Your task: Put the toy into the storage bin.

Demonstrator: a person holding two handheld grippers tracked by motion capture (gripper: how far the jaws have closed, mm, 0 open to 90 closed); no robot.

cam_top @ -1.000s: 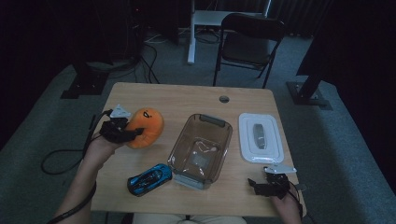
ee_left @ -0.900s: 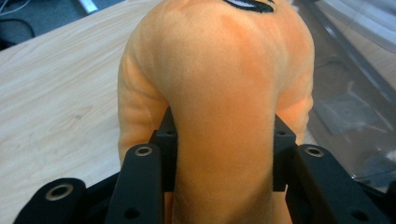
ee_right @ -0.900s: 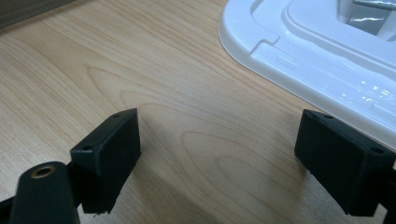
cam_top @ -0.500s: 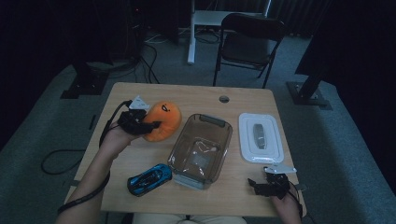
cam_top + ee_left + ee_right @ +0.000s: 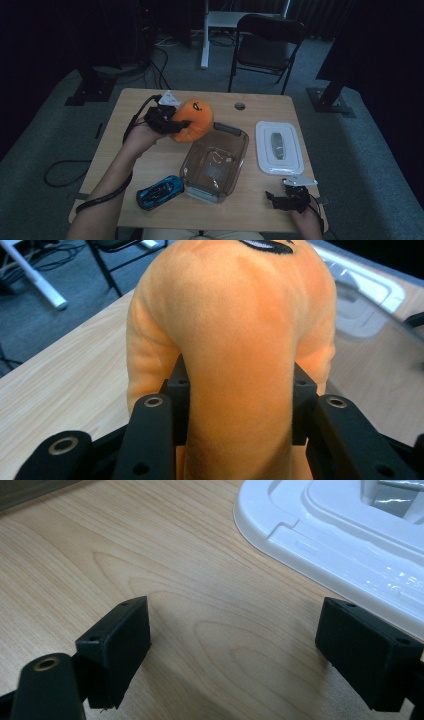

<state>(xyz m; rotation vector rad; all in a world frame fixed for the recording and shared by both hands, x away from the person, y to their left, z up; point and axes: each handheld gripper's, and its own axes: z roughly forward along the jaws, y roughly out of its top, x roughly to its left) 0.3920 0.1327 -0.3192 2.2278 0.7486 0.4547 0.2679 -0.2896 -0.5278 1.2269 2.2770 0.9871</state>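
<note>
Your high view is dim, its dark surroundings swallowing detail. Both gripper views are brighter; glare streaks the white lid (image 5: 350,540), and the near jaws blur.

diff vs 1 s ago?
The left tongs, shut on the orange plush, carried it up and rightward, from left of the clear tub to its far-left corner. Unchanged: right tongs open and resting near the white lid, toy car, tub.
</note>
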